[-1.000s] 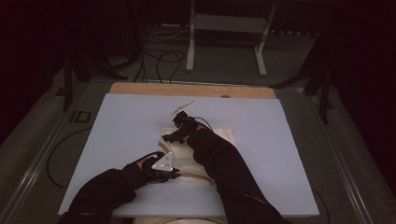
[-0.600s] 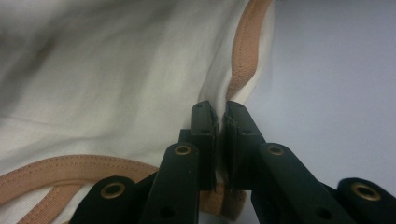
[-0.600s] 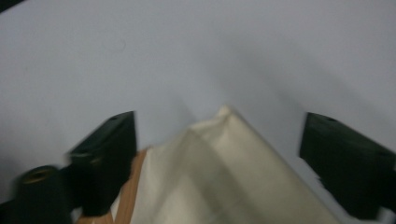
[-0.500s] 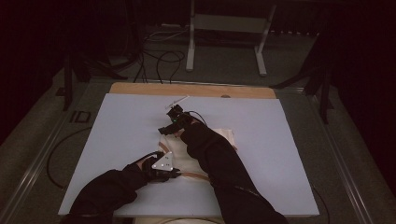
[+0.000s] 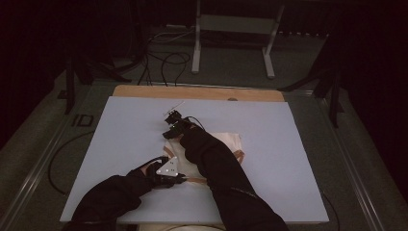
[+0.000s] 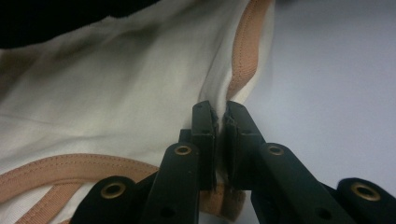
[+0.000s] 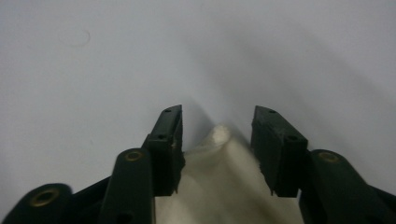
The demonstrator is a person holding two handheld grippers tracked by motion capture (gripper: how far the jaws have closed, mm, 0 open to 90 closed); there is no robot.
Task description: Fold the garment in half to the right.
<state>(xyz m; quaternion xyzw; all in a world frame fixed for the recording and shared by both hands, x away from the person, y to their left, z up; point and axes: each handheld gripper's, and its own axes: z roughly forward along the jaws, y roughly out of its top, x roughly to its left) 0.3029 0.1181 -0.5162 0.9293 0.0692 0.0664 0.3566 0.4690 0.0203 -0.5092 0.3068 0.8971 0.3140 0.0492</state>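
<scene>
Landmark: the cream garment (image 5: 226,144) with tan binding, lying on the pale blue table mat (image 5: 298,159) a little toward the person's side of the mat's middle.

Left sleeve: a dark sleeve (image 5: 108,202) comes in at the garment's near-left, from the bottom edge of the high view.

Left gripper: the left gripper (image 5: 182,179) sits at the garment's near-left corner, its grey three-cornered plate facing up. In the left gripper view the left gripper (image 6: 219,121) has its jaws pressed nearly together, clamped on a fold of the cream cloth just where the tan binding (image 6: 245,51) runs along the hem (a thin line of fabric shows between the pads).

Garment, close up: the cloth (image 6: 116,93) spreads away to the left of the clamped fold, with a second band of tan binding curving along its lower part; bare mat lies to the right of the hem.

Right gripper: the right gripper (image 5: 169,129) is at the garment's far-left corner, on the side away from the person, with its cable looping beside it. In the right gripper view the right gripper (image 7: 217,122) has its jaws spread well apart, a raised peak of cream cloth (image 7: 219,135) standing between them without being pinched (neither pad visibly touches the peak).

Right sleeve: the dark right sleeve (image 5: 226,178) lies across the garment's middle, covering much of it.
</scene>
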